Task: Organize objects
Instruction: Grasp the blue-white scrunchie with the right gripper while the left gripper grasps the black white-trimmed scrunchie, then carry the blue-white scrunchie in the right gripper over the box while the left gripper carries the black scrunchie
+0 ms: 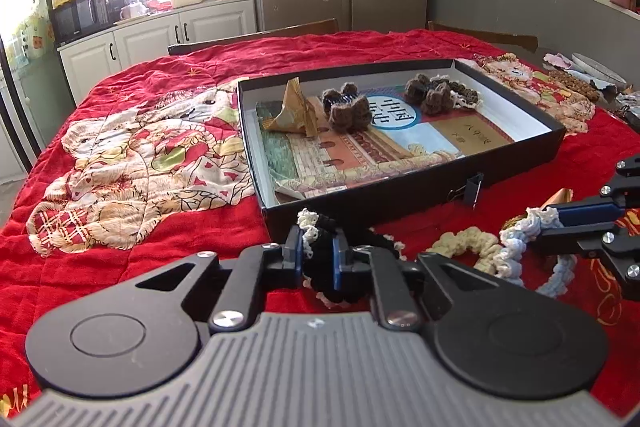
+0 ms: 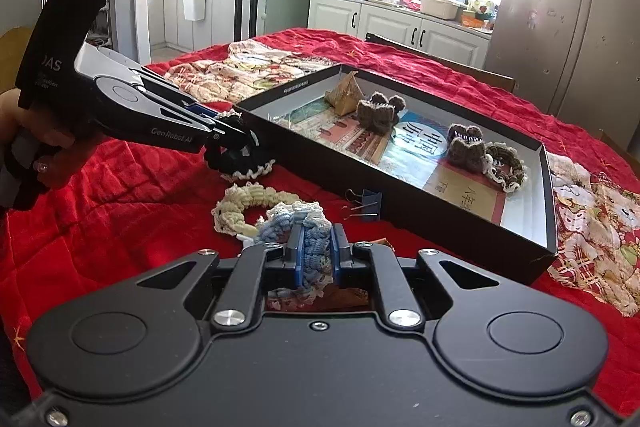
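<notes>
Black crocheted scrunchie with white trim [image 1: 320, 259] sits clamped in the left gripper [image 1: 318, 259], at the near wall of the shallow black cardboard box [image 1: 400, 195]. Pale blue crocheted scrunchie [image 2: 310, 247] is pinched by the right gripper [image 2: 314, 251]. Both look mid-carry; next, lift over the wall toward 12 o'clock. Cream crocheted scrunchie [image 2: 240, 207] waits at 11; blue binder clip [image 2: 370, 205] lies against the wall at 1.

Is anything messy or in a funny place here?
Yes. A blue metal binder clip lies on the red quilt against the black cardboard box, not in it. A cream crocheted scrunchie also lies outside the box. The printed paper inside looks crumpled at one corner.
</notes>
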`<state>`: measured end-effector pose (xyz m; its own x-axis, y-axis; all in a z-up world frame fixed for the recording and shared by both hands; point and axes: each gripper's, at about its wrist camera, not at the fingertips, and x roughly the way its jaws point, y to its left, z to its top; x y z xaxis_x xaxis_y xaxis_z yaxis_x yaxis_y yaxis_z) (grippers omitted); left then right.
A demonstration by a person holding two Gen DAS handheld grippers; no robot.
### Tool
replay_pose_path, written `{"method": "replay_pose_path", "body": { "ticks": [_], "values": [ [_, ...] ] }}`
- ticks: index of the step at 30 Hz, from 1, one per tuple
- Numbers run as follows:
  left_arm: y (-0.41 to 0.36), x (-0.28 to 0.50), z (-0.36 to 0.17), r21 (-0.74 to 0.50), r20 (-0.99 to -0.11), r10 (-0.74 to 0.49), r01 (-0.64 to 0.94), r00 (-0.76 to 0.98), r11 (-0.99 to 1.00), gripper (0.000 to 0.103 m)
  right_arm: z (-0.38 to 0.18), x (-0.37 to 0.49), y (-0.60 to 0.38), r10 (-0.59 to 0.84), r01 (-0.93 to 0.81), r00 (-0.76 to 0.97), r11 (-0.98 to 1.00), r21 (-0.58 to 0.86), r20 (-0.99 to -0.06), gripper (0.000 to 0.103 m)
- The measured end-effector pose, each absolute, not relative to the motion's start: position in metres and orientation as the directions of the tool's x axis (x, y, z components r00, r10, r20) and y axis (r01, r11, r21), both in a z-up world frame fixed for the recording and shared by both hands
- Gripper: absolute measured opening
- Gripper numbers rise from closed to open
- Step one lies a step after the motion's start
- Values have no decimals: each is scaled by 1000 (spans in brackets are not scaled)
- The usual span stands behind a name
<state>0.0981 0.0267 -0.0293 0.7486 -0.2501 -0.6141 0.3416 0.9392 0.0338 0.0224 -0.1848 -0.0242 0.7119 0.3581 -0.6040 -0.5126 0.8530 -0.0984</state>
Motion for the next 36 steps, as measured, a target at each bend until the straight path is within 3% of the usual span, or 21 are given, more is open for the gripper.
{"method": "replay_pose_path", "body": {
  "ticks": [36],
  "values": [
    [22, 79, 18, 17, -510, -312, 372, 802, 928, 15, 13, 16, -207, 441, -485, 745, 873, 48, -500, 12]
  ]
}}
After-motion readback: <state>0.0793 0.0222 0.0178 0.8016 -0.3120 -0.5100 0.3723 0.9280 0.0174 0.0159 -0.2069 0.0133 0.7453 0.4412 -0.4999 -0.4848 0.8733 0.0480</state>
